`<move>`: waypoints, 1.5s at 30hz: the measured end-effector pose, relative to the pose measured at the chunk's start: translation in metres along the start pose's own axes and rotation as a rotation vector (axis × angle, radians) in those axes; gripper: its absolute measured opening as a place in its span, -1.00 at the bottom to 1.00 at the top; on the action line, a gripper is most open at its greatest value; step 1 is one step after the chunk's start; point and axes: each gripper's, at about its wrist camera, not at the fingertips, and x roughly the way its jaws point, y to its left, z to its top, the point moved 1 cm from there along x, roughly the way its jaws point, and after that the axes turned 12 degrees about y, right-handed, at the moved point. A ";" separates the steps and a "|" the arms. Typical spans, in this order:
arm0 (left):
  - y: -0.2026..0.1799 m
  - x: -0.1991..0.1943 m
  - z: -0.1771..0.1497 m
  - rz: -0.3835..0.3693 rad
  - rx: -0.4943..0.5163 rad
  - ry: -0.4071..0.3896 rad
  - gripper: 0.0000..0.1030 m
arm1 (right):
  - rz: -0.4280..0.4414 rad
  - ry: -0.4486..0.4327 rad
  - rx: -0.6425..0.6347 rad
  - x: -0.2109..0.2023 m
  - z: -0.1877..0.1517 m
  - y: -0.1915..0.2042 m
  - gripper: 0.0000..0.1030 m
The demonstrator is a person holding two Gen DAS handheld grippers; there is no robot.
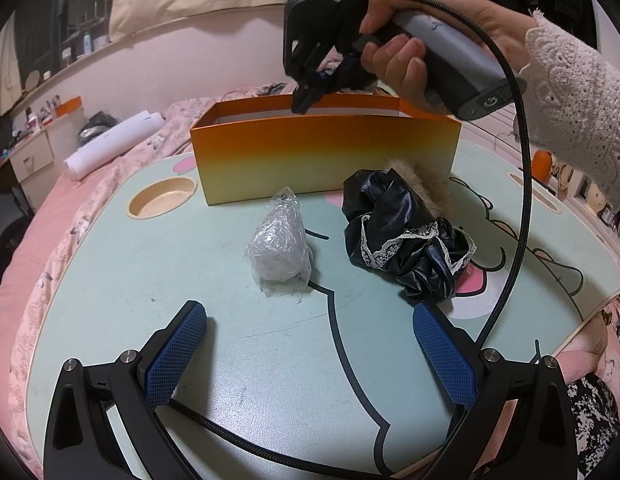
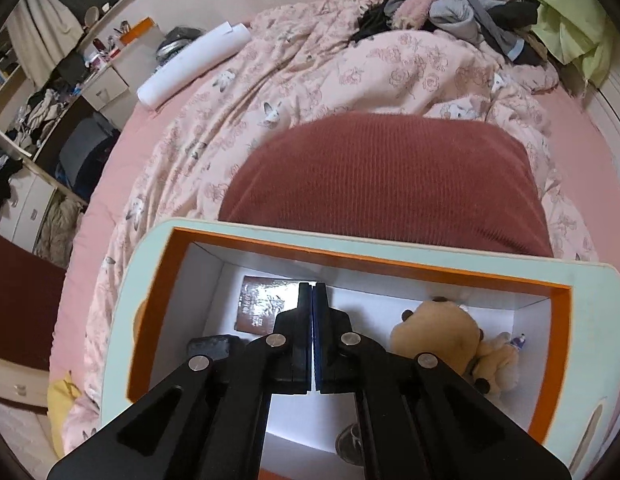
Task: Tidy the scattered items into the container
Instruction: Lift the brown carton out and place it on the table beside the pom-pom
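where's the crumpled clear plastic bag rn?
Left wrist view: the crumpled clear plastic bag lies on the mint-green lap table, just in front of the orange cardboard box, left of the black lace-trimmed scrunchie bundle.

Left hand-held gripper (image 1: 310, 344) spread wide; right hand-held gripper (image 2: 313, 292) pressed closed.

Bare tabletop (image 1: 150, 288) before wrapped bundle (image 1: 280, 244), black lace fabric (image 1: 405, 236) crowding box (image 1: 321, 160) front

A pale green lap table (image 1: 150, 280) stood on the bed (image 2: 238, 92). On it rested an orange box (image 1: 325, 156), a plastic-wrapped bundle (image 1: 280, 248) and crumpled black fabric (image 1: 405, 236).
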 end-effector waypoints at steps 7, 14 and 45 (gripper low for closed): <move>0.000 0.000 0.000 -0.002 0.002 0.000 1.00 | -0.012 0.027 -0.018 0.002 0.001 0.010 -0.40; 0.000 0.000 0.000 -0.003 0.003 0.000 1.00 | -0.074 0.073 0.007 0.030 0.004 0.024 0.47; 0.001 0.001 0.000 -0.011 0.011 -0.003 1.00 | -0.046 -0.162 -0.193 -0.075 -0.132 0.010 0.13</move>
